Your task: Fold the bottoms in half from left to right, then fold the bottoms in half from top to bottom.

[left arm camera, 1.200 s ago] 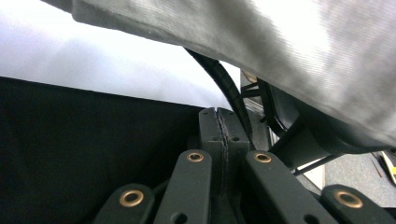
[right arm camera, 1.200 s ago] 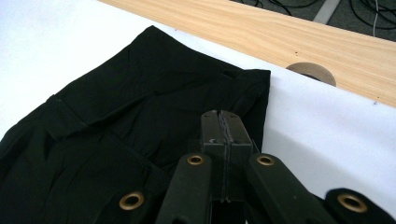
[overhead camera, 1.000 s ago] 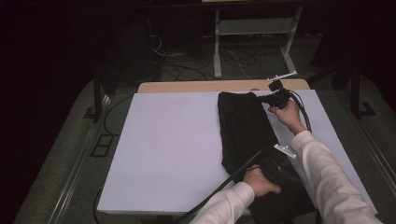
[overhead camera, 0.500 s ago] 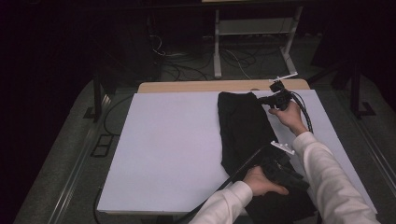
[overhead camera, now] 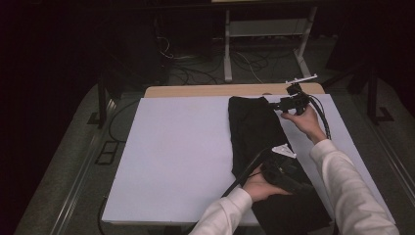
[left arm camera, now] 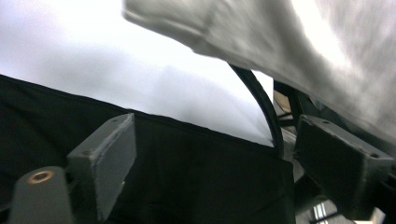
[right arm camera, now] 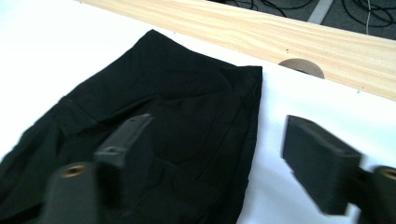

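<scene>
A black garment (overhead camera: 254, 132) lies lengthwise on the right half of the white table cover (overhead camera: 181, 147). My right gripper (overhead camera: 280, 104) hovers at its far end, and its jaws have just been opening. They stand open over the cloth (right arm camera: 177, 121), with nothing between the right gripper's (right arm camera: 219, 149) pads. My left gripper (overhead camera: 298, 182) is low over the garment's near part, and its jaws have also just been opening. In the left gripper view, the left gripper (left arm camera: 219, 154) is open just above the black cloth (left arm camera: 187, 177), gripping nothing.
The table's wooden far edge (overhead camera: 220, 90) shows beyond the cover, with a round cable hole (right arm camera: 301, 67). A white sleeve (left arm camera: 280, 46) crosses above the left gripper, beside a black cable (left arm camera: 261, 102). A metal stand (overhead camera: 227, 49) and floor cables lie behind the table.
Both grippers' jaws have opened and let go of the black garment. The left hand has lifted and shifted slightly. The right hand has stayed at the far end.
</scene>
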Action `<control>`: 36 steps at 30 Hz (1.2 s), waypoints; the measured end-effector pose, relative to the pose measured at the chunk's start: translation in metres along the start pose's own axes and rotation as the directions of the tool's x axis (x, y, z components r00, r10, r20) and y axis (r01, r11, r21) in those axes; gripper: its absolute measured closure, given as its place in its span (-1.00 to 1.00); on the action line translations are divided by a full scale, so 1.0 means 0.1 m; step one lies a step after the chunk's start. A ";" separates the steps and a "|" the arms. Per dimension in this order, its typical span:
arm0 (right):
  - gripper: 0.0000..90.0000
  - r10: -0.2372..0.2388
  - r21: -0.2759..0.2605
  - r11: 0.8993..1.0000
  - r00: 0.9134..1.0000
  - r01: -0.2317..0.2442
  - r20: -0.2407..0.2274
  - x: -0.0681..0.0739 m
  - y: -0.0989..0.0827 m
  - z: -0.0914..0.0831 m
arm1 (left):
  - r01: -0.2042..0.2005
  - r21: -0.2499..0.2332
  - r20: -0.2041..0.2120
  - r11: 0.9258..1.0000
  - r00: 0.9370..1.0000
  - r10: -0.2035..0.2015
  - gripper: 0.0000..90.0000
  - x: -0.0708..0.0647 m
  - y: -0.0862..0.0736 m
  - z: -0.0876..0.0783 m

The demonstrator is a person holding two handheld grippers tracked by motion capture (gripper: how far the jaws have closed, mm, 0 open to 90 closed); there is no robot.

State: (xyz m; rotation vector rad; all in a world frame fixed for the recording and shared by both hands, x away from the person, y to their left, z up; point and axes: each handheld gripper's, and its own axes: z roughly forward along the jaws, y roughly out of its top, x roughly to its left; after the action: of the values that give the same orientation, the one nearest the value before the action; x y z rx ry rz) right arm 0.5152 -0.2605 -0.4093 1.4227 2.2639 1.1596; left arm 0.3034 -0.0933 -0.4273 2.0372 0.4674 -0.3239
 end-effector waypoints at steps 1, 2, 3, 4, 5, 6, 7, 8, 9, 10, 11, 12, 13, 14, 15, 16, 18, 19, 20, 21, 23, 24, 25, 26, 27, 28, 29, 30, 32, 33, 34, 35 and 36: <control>-0.70 -0.004 -0.001 1.000 1.000 0.004 0.005 0.00 -0.01 -0.02 | 0.000 -0.012 -0.009 1.000 1.000 0.000 -0.76 0.00 0.01 -0.04; -0.70 -0.006 -0.002 1.000 1.000 0.006 0.008 0.01 -0.02 -0.04 | -0.005 -0.020 -0.017 1.000 1.000 0.005 -0.81 0.01 0.02 -0.07; -0.71 -0.008 0.000 1.000 1.000 0.008 0.004 0.01 -0.03 -0.06 | -0.009 -0.025 -0.027 1.000 1.000 0.008 -0.85 0.02 0.03 -0.11; -0.72 -0.001 -0.003 1.000 1.000 0.001 0.002 0.00 -0.04 -0.08 | -0.017 -0.031 -0.040 0.999 0.999 0.016 -0.87 0.03 0.04 -0.15; -0.75 0.004 -0.005 1.000 1.000 -0.004 0.002 0.00 -0.05 -0.10 | -0.025 -0.035 -0.052 0.999 0.998 0.023 -0.90 0.03 0.05 -0.18; -0.80 0.008 -0.003 1.000 1.000 -0.008 0.000 -0.01 -0.06 -0.11 | -0.036 -0.033 -0.066 0.999 0.997 0.034 -0.93 0.04 0.05 -0.20; -0.84 0.013 -0.004 1.000 1.000 -0.013 -0.005 -0.02 -0.08 -0.11 | -0.041 -0.031 -0.076 0.999 0.996 0.039 -0.96 0.05 0.05 -0.23; -0.88 0.017 -0.003 1.000 1.000 -0.017 -0.010 -0.03 -0.09 -0.12 | -0.050 -0.024 -0.088 0.998 0.995 0.048 -0.97 0.06 0.04 -0.26; -0.90 0.017 -0.003 1.000 1.000 -0.017 -0.014 -0.04 -0.11 -0.13 | -0.054 -0.022 -0.097 0.998 0.994 0.052 -0.98 0.08 0.04 -0.29; -0.92 0.020 -0.003 1.000 1.000 -0.020 -0.016 -0.05 -0.12 -0.13 | -0.053 -0.023 -0.103 0.998 0.993 0.050 -1.00 0.10 0.04 -0.32; -0.94 0.025 -0.001 1.000 1.000 -0.025 -0.018 -0.06 -0.14 -0.13 | -0.049 -0.029 -0.109 0.998 0.993 0.046 -1.00 0.11 0.03 -0.35; -0.94 0.028 -0.002 1.000 0.999 -0.028 -0.019 -0.07 -0.15 -0.13 | -0.048 -0.033 -0.115 0.998 0.992 0.044 -1.00 0.13 0.02 -0.38; -0.95 0.031 -0.002 1.000 0.999 -0.031 -0.022 -0.08 -0.17 -0.14 | -0.048 -0.035 -0.121 0.998 0.992 0.044 -1.00 0.15 0.01 -0.41; -0.96 0.031 -0.001 1.000 0.999 -0.031 -0.023 -0.09 -0.18 -0.14 | -0.047 -0.036 -0.129 0.998 0.991 0.042 -1.00 0.16 0.01 -0.43; -0.96 0.035 0.000 0.999 0.999 -0.035 -0.025 -0.09 -0.19 -0.14 | -0.048 -0.037 -0.138 0.998 0.990 0.043 -1.00 0.18 0.00 -0.46; -0.96 0.033 -0.001 0.999 0.999 -0.033 -0.027 -0.10 -0.20 -0.14 | -0.047 -0.042 -0.143 0.998 0.989 0.041 -1.00 0.19 -0.01 -0.48; -0.97 0.037 -0.003 0.999 0.999 -0.037 -0.031 -0.10 -0.21 -0.15 | -0.049 -0.038 -0.153 0.998 0.987 0.043 -1.00 0.22 -0.02 -0.52; -0.97 0.038 -0.003 0.999 0.999 -0.039 -0.035 -0.10 -0.22 -0.15 | -0.052 -0.037 -0.158 0.998 0.986 0.045 -1.00 0.23 -0.02 -0.54; -0.97 0.038 -0.004 0.999 0.999 -0.038 -0.037 -0.10 -0.22 -0.16 | -0.053 -0.035 -0.165 0.998 0.985 0.047 -1.00 0.24 -0.03 -0.56; -0.97 0.036 -0.006 0.999 0.999 -0.037 -0.040 -0.10 -0.23 -0.16 | -0.053 -0.034 -0.168 0.998 0.985 0.047 -1.00 0.26 -0.03 -0.58; -0.97 0.034 -0.009 0.999 0.998 -0.034 -0.046 -0.09 -0.23 -0.17 | -0.053 -0.031 -0.176 0.998 0.983 0.047 -1.00 0.28 -0.03 -0.60; -0.97 0.030 -0.010 0.999 0.998 -0.030 -0.047 -0.09 -0.23 -0.17 | -0.055 -0.030 -0.181 0.998 0.982 0.049 -1.00 0.30 -0.04 -0.62; -0.97 0.029 -0.011 1.000 0.998 -0.029 -0.049 -0.08 -0.24 -0.18 | -0.054 -0.032 -0.185 0.998 0.982 0.048 -1.00 0.31 -0.04 -0.63; -0.97 0.026 -0.012 1.000 0.998 -0.027 -0.053 -0.08 -0.24 -0.19 | -0.053 -0.035 -0.187 0.998 0.981 0.046 -1.00 0.32 -0.04 -0.65; -0.97 0.022 -0.015 1.000 0.998 -0.023 -0.055 -0.07 -0.24 -0.19 | -0.053 -0.036 -0.193 0.998 0.980 0.045 -1.00 0.33 -0.04 -0.66; -0.97 0.017 -0.017 1.000 0.998 -0.018 -0.058 -0.07 -0.24 -0.20 | -0.056 -0.036 -0.199 0.998 0.979 0.047 -1.00 0.34 -0.04 -0.68; -0.98 0.016 -0.016 1.000 0.998 -0.017 -0.059 -0.06 -0.25 -0.20 | -0.056 -0.038 -0.205 0.998 0.978 0.047 -1.00 0.35 -0.04 -0.70; -0.98 0.011 -0.017 1.000 0.998 -0.012 -0.060 -0.05 -0.25 -0.21 | -0.059 -0.039 -0.212 0.998 0.976 0.049 -1.00 0.36 -0.03 -0.72; -0.98 0.009 -0.017 1.000 0.998 -0.010 -0.064 -0.04 -0.26 -0.22 | -0.052 -0.050 -0.221 0.997 0.974 0.040 -1.00 0.39 -0.03 -0.76; -0.98 0.006 -0.018 1.000 0.998 -0.007 -0.062 -0.04 -0.27 -0.22 | -0.049 -0.056 -0.225 0.997 0.974 0.035 -1.00 0.41 -0.03 -0.78; -0.98 0.009 -0.018 1.000 0.998 -0.010 -0.062 -0.04 -0.27 -0.23 | -0.052 -0.058 -0.231 0.997 0.972 0.037 -1.00 0.42 -0.03 -0.81; -0.98 0.008 -0.020 1.000 0.998 -0.009 -0.065 -0.04 -0.27 -0.24 | -0.053 -0.060 -0.238 0.997 0.971 0.038 -1.00 0.43 -0.02 -0.83; -0.98 0.009 -0.021 1.000 0.998 -0.010 -0.067 -0.04 -0.28 -0.24 | -0.055 -0.056 -0.244 0.997 0.969 0.040 -1.00 0.44 -0.02 -0.85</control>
State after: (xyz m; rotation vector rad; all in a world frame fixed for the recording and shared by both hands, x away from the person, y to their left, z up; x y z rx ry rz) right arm 0.4857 -0.2822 -0.4141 1.4086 2.2844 1.2487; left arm 0.3449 -0.0097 -0.4063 2.0324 0.5703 -0.0287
